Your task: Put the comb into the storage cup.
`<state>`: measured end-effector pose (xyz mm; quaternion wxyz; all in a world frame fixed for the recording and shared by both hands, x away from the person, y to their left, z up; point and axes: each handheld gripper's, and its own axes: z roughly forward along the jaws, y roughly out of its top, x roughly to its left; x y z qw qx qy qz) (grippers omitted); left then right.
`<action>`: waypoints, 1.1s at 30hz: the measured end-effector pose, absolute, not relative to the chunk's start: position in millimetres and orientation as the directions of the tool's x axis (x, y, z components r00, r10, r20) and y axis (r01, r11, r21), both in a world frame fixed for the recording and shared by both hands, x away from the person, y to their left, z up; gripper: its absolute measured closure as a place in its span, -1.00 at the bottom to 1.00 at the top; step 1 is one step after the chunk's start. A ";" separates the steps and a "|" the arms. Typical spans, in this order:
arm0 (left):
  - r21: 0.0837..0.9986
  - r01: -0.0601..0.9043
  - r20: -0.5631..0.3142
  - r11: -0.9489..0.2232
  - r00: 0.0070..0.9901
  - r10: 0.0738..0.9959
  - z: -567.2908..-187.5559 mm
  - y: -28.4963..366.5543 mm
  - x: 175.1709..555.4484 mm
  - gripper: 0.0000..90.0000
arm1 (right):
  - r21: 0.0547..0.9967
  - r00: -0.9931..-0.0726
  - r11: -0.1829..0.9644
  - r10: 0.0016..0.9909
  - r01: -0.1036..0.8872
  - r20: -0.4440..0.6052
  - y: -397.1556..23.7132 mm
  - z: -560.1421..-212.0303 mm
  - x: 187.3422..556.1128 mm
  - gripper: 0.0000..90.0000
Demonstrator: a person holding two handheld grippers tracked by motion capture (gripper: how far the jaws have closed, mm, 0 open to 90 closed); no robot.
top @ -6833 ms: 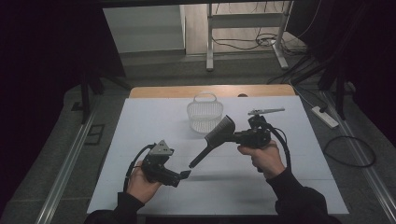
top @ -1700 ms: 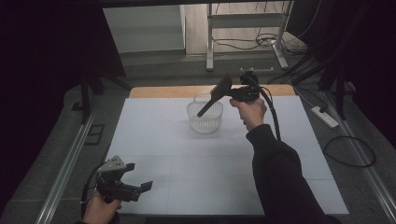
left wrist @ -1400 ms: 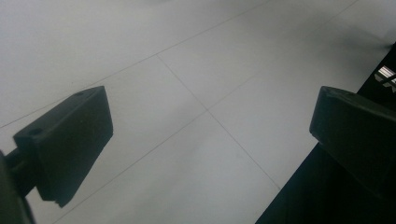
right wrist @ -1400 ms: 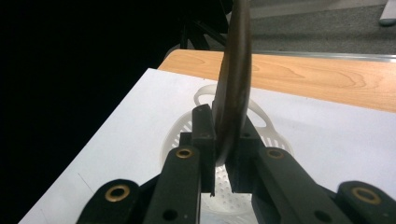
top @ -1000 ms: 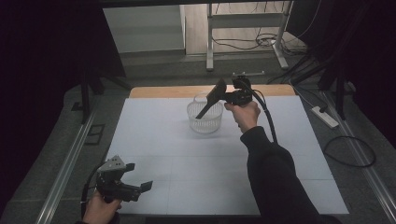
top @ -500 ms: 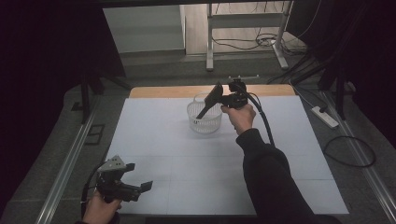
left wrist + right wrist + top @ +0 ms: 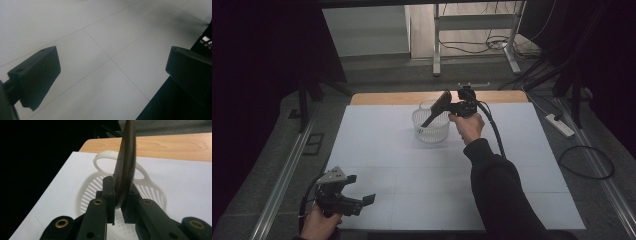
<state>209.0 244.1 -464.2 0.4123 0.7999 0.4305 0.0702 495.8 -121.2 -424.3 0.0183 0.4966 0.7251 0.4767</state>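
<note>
In the right gripper view, the right gripper (image 7: 118,203) clamps a black spatula (image 7: 126,162) above the white basket (image 7: 86,192). The left gripper (image 7: 364,200) rests gaping, well short of the basket.

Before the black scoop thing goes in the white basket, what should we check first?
1. Right gripper shut tight on the black scoop: ok.
2. Scoop over the white basket: ok in the high view, its lower end pointing into the basket.
3. Basket standing upright on the white table: ok.
4. Basket has room inside: ok, its slotted bottom shows in the right gripper view.
5. Left gripper out of the way: ok, open, at the near left edge.
6. Scoop touching the basket yet: cannot tell.
</note>
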 end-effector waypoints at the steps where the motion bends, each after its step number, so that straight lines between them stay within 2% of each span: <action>1: 0.720 0.631 -0.243 -0.289 0.619 0.747 -464.2 244.1 208.9 -1.00 | 0.711 -0.502 0.056 0.747 0.701 0.436 -121.3 -424.7 496.0 0.80; 5: 0.719 0.632 -0.243 -0.289 0.619 0.747 -464.2 244.2 209.1 -0.99 | 0.719 -0.490 0.092 0.790 0.689 0.368 -121.9 -426.7 496.0 0.70; 14: 0.719 0.633 -0.248 -0.286 0.618 0.746 -464.4 244.7 209.4 -0.99 | 0.727 -0.482 0.112 0.814 0.678 0.324 -123.8 -430.3 497.1 0.58; 17: 0.719 0.634 -0.250 -0.284 0.617 0.746 -464.5 244.9 209.4 -0.99 | 0.733 -0.485 0.141 0.829 0.665 0.280 -121.8 -431.5 496.4 0.52; 33: 0.719 0.636 -0.253 -0.280 0.615 0.746 -464.5 245.4 209.6 -0.99 | 0.725 -0.456 0.146 0.854 0.673 0.251 -130.4 -440.0 498.7 0.33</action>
